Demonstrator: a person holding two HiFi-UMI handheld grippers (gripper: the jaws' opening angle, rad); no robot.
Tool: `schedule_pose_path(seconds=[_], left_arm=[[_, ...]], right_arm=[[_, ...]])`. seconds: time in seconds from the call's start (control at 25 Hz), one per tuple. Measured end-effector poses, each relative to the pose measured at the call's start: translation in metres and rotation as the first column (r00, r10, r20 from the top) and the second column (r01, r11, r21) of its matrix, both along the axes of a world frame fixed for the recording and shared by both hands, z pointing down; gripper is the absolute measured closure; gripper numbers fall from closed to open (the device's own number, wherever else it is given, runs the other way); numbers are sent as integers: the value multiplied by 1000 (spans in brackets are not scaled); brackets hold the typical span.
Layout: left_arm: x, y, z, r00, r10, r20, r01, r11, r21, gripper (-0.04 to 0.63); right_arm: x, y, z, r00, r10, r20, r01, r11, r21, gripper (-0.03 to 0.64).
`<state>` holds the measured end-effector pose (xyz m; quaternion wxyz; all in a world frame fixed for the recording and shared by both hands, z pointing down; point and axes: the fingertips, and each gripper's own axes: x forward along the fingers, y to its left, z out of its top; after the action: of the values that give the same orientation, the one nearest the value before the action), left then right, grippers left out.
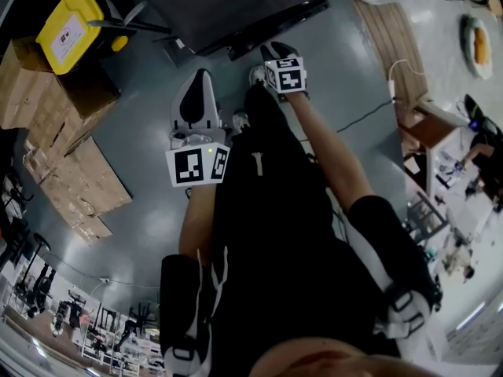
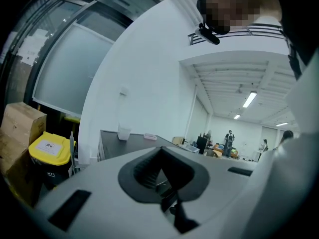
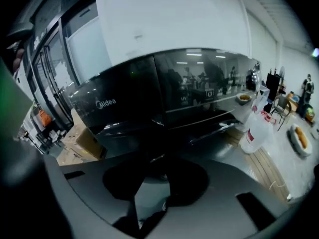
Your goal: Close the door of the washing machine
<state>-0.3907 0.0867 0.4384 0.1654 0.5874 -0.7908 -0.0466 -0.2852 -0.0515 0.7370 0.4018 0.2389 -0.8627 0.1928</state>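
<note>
The black glossy washing machine [image 3: 129, 93] fills the right gripper view and lies at the top of the head view [image 1: 228, 6]. Its dark door [image 1: 275, 23] juts out from the front; its edge and long handle [image 3: 199, 128] run just ahead of my right jaws. My right gripper [image 1: 271, 51] points down at that edge. In its own view the right gripper [image 3: 152, 176] has the dark edge reaching in between the pads, which seem to grip it. My left gripper [image 1: 201, 77] hangs apart from the machine over the floor. Seen in its own view, the left gripper [image 2: 160, 171] is shut and holds nothing.
A yellow-lidded bin [image 1: 71, 26] and cardboard boxes [image 1: 63, 148] stand left of the machine. A white jug [image 3: 254, 131], wooden boards [image 1: 393, 38] and a cable [image 1: 369, 112] lie to its right. People stand far off in the room.
</note>
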Motion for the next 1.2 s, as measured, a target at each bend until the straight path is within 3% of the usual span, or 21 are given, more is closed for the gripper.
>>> schedule_pose_path(seconds=[0.36, 0.8, 1.2], left_arm=[[1, 18, -41, 998, -41, 47, 39, 998, 43, 591], [34, 65, -83, 999, -6, 53, 2, 996, 85, 590], [73, 72, -111, 999, -7, 38, 3, 994, 105, 591]], right_arm=[[14, -2, -124, 987, 35, 156, -56, 990, 132, 591], [68, 58, -266, 924, 65, 377, -146, 971, 190, 603], [94, 90, -366, 867, -50, 496, -113, 949, 293, 603]])
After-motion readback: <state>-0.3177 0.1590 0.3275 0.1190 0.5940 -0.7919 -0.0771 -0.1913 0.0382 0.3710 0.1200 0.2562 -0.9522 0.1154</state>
